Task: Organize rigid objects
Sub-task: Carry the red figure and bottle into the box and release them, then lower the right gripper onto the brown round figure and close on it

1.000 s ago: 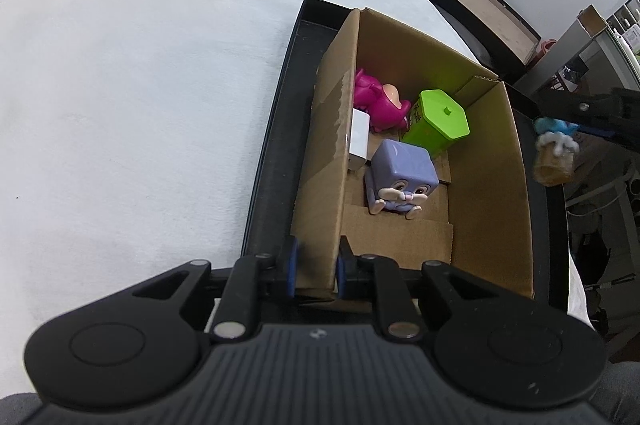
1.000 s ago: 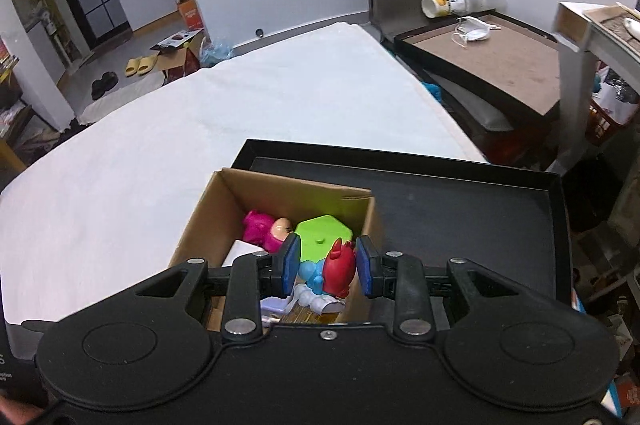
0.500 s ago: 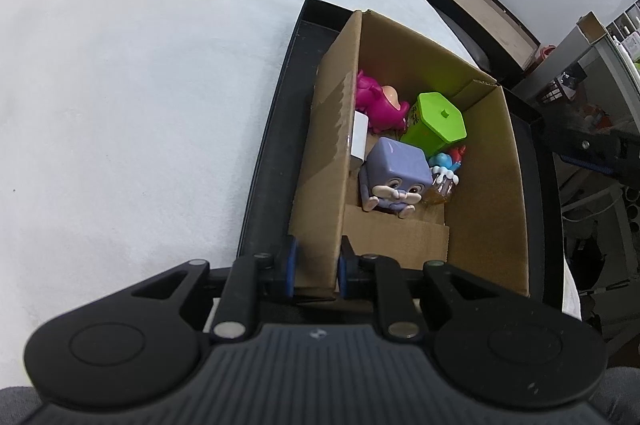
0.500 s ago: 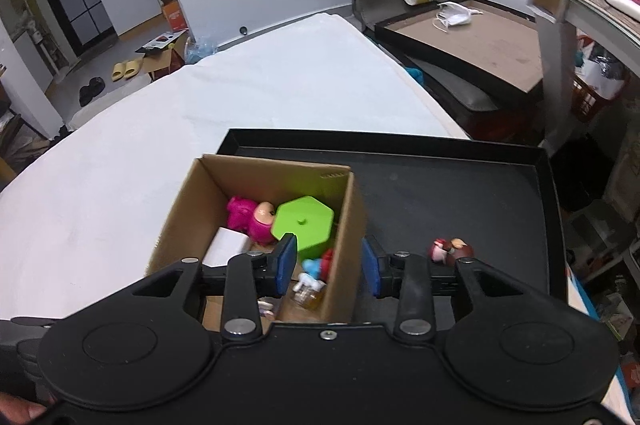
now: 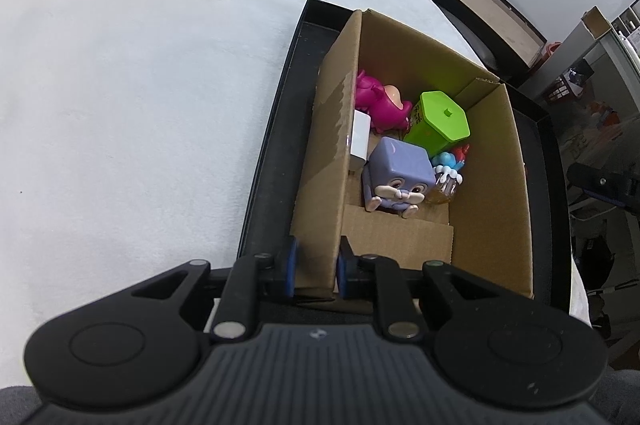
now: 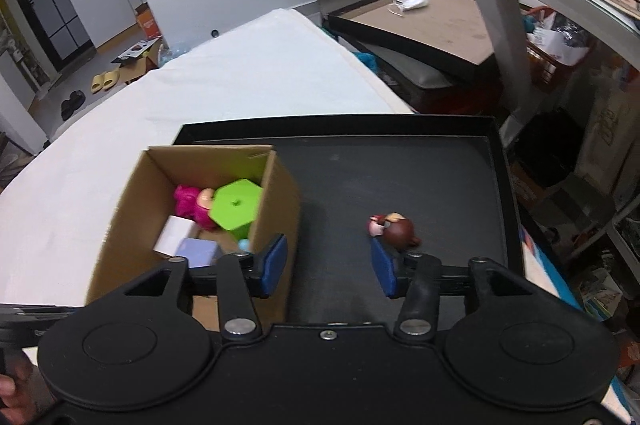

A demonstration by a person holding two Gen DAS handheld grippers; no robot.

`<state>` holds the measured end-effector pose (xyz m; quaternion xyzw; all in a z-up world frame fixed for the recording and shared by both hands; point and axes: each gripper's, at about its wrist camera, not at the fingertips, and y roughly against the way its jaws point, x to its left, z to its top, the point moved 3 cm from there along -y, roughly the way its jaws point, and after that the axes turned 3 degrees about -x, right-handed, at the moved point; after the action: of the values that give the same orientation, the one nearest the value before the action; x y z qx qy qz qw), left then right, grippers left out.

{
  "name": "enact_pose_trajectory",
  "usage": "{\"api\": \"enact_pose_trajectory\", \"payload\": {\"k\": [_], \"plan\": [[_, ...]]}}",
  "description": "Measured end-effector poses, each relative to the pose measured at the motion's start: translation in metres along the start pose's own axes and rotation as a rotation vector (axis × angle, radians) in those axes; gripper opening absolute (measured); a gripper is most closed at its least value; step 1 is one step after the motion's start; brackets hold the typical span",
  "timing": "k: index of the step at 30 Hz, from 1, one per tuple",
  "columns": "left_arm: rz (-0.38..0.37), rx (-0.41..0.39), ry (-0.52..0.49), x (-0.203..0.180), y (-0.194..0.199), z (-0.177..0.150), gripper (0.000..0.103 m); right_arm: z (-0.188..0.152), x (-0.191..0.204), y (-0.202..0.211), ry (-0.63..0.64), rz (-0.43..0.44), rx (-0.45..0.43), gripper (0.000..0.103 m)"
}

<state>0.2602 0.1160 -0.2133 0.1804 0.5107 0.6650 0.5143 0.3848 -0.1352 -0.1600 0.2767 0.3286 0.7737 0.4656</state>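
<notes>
left wrist view shows the left gripper point(image 5: 314, 271) clamped on the near left wall of the brown cardboard box point(image 5: 492, 193), which sits in the shallow black tray point(image 5: 266, 153) on the white cloth-covered table point(image 5: 140, 85). inside the box lie a magenta figurine point(image 5: 378, 101), a lime green hexagonal container point(image 5: 440, 121), a small white box point(image 5: 360, 139), a lavender cube-shaped toy with a face point(image 5: 400, 175) and a small blue-and-red figure point(image 5: 450, 165). right wrist view: the right gripper point(image 6: 330, 267) is opening with nothing between its blue pads point(image 6: 276, 259), just short of a small brown round-headed figurine point(image 6: 394, 227) on the tray floor.
</notes>
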Motion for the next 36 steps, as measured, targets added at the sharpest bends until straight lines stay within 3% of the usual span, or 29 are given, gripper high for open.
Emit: {"api": "enact_pose_trajectory", "payload": {"k": [19, 31, 36], "plan": [[0.102, 0.005, -0.027, -0.013, -0.002, 0.0, 0.014, -0.03, -0.054, -0.036, -0.083, 0.058, 0.014, 0.06], [0.185, 0.03, -0.039, -0.021, -0.008, 0.004, 0.013, -0.023, -0.068, -0.076, -0.08, 0.079, 0.04, 0.06], [0.205, 0.036, -0.039, -0.024, -0.009, 0.005, 0.012, -0.02, -0.067, -0.086, -0.054, 0.093, 0.036, 0.066]]}}
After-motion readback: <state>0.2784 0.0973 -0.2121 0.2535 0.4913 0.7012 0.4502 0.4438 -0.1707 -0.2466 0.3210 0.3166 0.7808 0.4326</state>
